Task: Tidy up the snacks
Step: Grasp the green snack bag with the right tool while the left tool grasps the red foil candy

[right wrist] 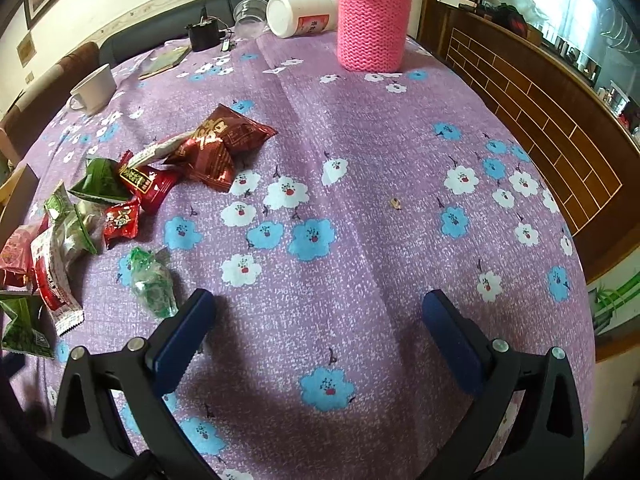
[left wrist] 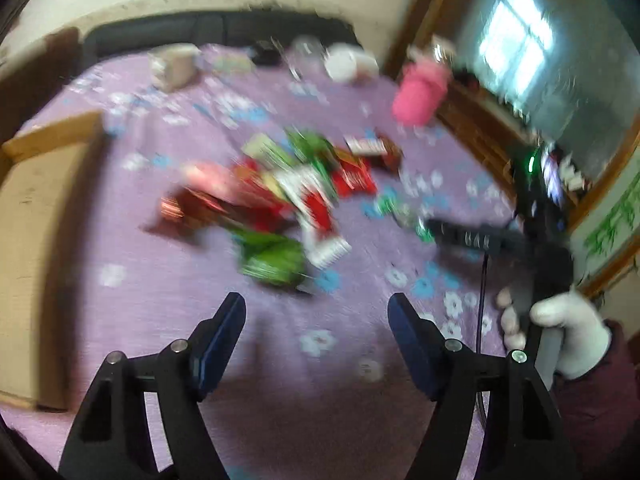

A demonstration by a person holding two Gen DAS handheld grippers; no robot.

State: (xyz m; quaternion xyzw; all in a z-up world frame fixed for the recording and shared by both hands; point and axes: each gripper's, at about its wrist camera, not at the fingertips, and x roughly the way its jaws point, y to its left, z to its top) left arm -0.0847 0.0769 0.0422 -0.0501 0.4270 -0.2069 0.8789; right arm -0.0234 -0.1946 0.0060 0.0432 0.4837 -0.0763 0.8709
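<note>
A heap of small snack packets (left wrist: 288, 192), red, green and white, lies mid-table in the blurred left wrist view. My left gripper (left wrist: 316, 312) is open and empty, short of the heap. The right wrist view shows the same packets (right wrist: 132, 184) at the left, among them a dark red bag (right wrist: 224, 140) and a clear green-print packet (right wrist: 154, 284) just beyond my left fingertip (right wrist: 192, 320). My right gripper (right wrist: 320, 312) is open and empty over bare cloth. It also shows in the left wrist view (left wrist: 472, 240), held by a white-gloved hand.
The table has a purple flowered cloth (right wrist: 360, 120). A cardboard box (left wrist: 36, 240) stands at the table's left. At the back are a pink knitted cup sleeve (right wrist: 374, 24), a toppled white jar (right wrist: 304, 12), a white cup (right wrist: 94, 88) and a black device (right wrist: 204, 36).
</note>
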